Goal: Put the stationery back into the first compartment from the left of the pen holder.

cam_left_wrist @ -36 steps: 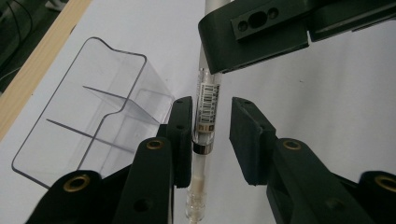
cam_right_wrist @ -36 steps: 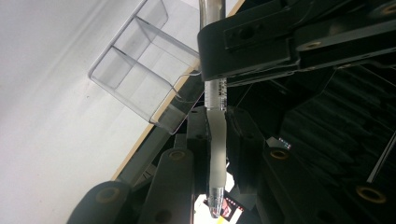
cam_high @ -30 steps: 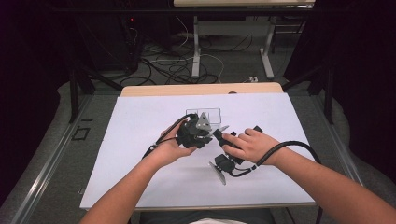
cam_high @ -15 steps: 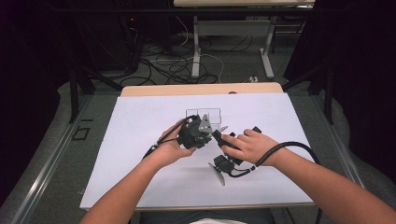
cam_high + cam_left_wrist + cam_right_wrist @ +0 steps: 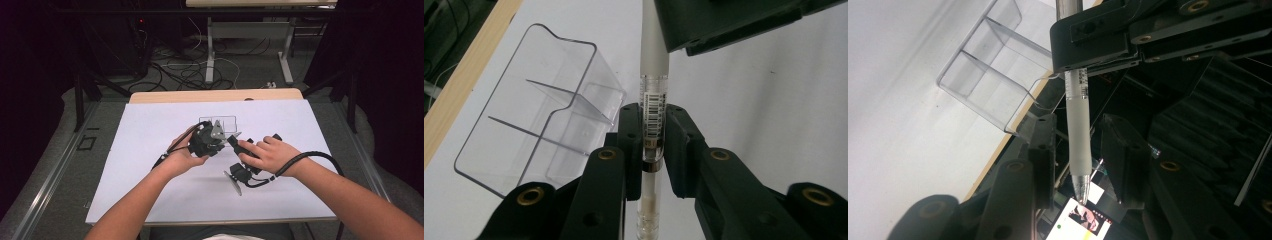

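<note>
Since the earlier frame, the right hand-held gripper [image 5: 1073, 145] has just been spreading its jaws, which now stand apart around the pen [image 5: 1079, 135] without pressing it. Mid-frame in the high view, above the counter [image 5: 150, 150], the left hand-held gripper [image 5: 654, 130] is clamped on the pen, beside the clear organizer [image 5: 539, 125].

High view looks forward and down over the whole tabletop [image 5: 150, 200]. Both gripper views sit close, sharing the pen [image 5: 653, 107] and clear organizer [image 5: 993, 75] near the far edge.

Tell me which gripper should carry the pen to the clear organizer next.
Left. The left gripper is clamped on the pen, beside the clear organizer; the right gripper has just been opening, its pads off the pen.
</note>
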